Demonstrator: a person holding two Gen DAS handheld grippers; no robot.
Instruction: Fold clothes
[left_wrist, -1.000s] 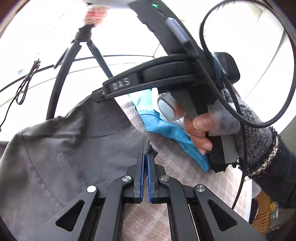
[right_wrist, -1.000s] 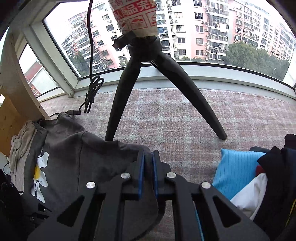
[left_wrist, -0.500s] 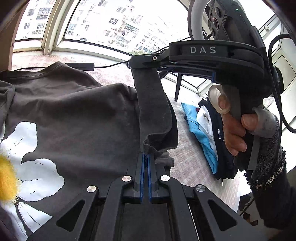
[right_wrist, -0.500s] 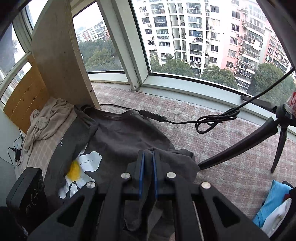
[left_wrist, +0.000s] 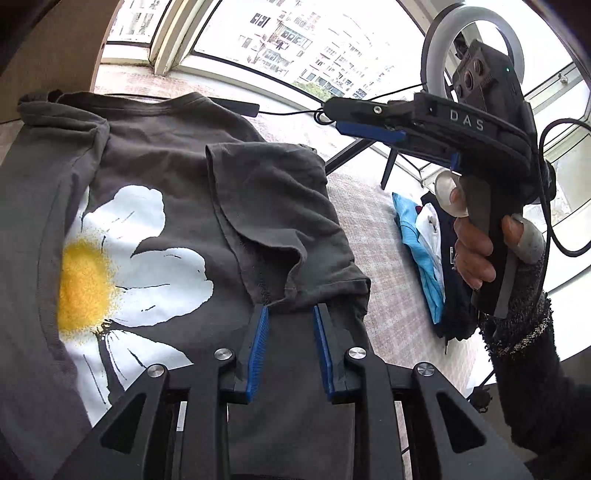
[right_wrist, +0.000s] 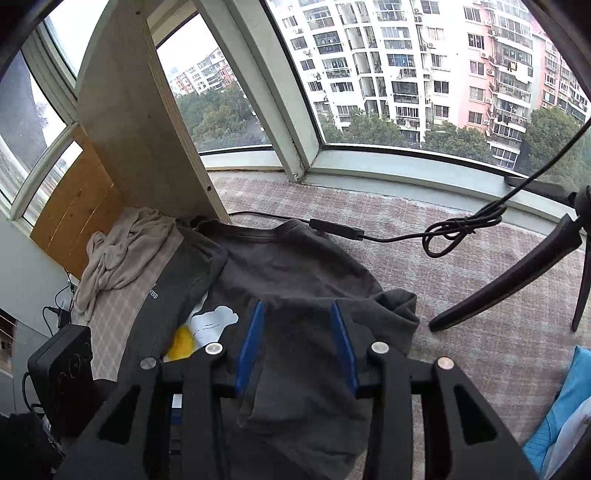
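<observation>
A curved bay window with apartment blocks beyond wraps around a wide ledge covered in a pinkish checked cloth (right_wrist: 461, 288). On it lies a dark grey T-shirt (left_wrist: 155, 158) with a white-and-yellow daisy print (left_wrist: 122, 266) — its right-hand side is folded inward over the body, the sleeve (left_wrist: 273, 206) lying doubled on top.

The left gripper (left_wrist: 290, 317) hangs just over the folded edge, its blue-padded jaws opening, the cloth beneath them but not pinched. The right gripper (right_wrist: 297, 314) is likewise opening above the fold, nothing clamped; in the left view a hand (left_wrist: 476, 254) in a knitted sleeve holds its handle.

A cream garment (right_wrist: 118, 254) sits crumpled beside a wooden panel (right_wrist: 136, 122), and a stack of folded clothes (left_wrist: 424, 240) — blue, white, dark — lies well apart to the right. A black cable (right_wrist: 388, 236) and a tripod leg (right_wrist: 509, 280) rest on the ledge.
</observation>
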